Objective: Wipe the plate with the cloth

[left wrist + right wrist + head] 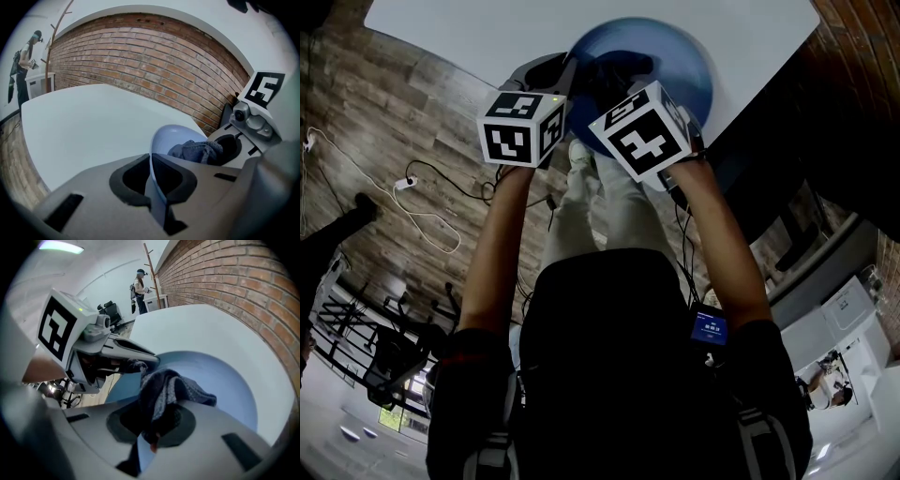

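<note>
One plate (680,70), one cloth (164,387), two grippers (152,185) (149,427) (one table (459,37)).

Brick wall (154,51), white table (84,126), wooden floor (422,94)

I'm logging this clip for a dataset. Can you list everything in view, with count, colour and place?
plate: one, blue, above the table, rim in the left claw
cloth: one, grey, in front of the plate's face, in the right claw
table: one, white, along the brick wall
brick wall: one, red-brown, behind the table
coat stand: one, wooden, far end
person: one, beside the coat stand
cables: several, white and black, on the wood floor
left claw: grey, shut on the plate
right claw: grey, shut on the cloth
</note>
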Tool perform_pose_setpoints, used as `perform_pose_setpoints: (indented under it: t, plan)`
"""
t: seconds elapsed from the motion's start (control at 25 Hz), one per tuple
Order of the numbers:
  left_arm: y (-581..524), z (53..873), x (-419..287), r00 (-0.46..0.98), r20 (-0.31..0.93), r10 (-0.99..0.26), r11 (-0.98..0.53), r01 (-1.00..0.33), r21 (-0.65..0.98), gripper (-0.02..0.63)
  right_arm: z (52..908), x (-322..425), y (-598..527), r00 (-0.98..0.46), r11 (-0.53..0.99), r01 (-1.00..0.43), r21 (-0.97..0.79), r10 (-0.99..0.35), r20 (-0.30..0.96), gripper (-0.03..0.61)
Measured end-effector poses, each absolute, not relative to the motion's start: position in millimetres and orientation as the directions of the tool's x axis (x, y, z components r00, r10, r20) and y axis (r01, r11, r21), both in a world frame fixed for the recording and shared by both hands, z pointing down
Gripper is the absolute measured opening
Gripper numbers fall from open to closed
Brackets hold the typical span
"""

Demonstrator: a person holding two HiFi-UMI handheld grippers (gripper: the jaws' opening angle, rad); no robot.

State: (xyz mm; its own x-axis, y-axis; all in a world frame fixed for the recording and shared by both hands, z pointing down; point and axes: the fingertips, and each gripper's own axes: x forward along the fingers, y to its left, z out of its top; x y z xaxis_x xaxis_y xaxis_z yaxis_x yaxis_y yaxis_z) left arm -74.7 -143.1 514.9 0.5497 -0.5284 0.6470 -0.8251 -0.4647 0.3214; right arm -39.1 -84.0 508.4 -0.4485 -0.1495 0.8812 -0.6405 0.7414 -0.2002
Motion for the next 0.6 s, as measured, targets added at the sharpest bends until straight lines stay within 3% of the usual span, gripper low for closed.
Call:
perform_pose_setpoints:
  t: [0.6]
  plan:
    - [-142.0, 518.3, -72.2, 0.566, 0.645, -0.514, -0.448, -0.818, 0.361, 0.032, 514.2, -36.8, -83.9, -0.442, 0.721, -0.660, -0.212, -0.144, 0.886, 0.041]
